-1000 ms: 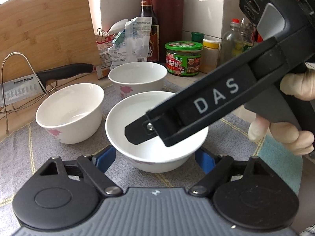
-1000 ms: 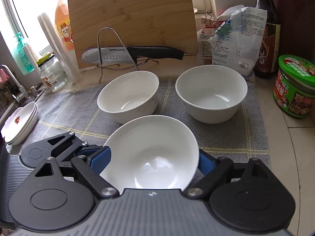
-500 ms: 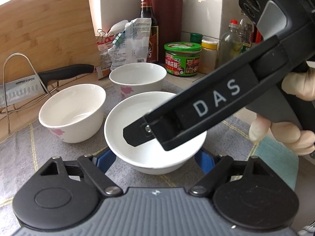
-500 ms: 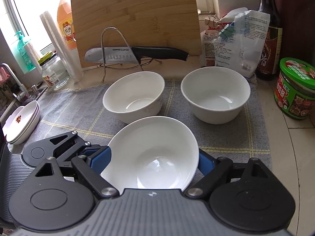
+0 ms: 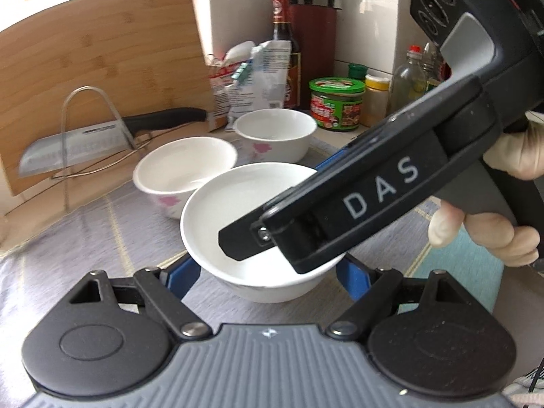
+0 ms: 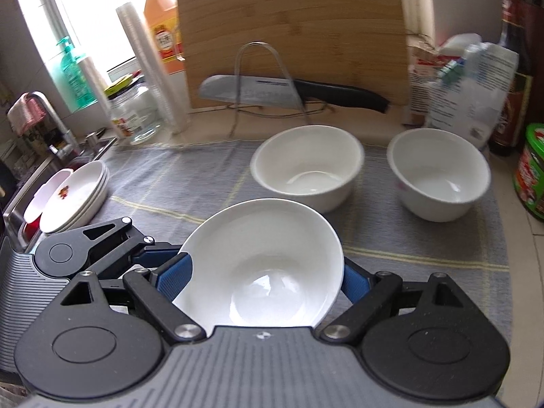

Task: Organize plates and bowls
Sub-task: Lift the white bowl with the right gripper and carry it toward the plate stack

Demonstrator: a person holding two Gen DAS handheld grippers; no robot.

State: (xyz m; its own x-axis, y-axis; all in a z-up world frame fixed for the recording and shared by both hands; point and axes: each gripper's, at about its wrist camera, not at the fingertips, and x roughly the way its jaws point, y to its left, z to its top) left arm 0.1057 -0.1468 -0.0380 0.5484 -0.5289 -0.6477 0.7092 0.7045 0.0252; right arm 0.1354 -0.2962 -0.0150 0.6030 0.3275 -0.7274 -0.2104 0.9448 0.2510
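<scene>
Your left gripper [image 5: 268, 272] and right gripper [image 6: 265, 275] both clamp one shallow white bowl [image 6: 261, 265], blue pads against its sides, lifted above the grey cloth [image 6: 190, 170]. Beyond the held bowl, two deeper bowls [image 6: 307, 166] stand on the cloth; stacked plates [image 6: 74, 200] lie left of it.
</scene>
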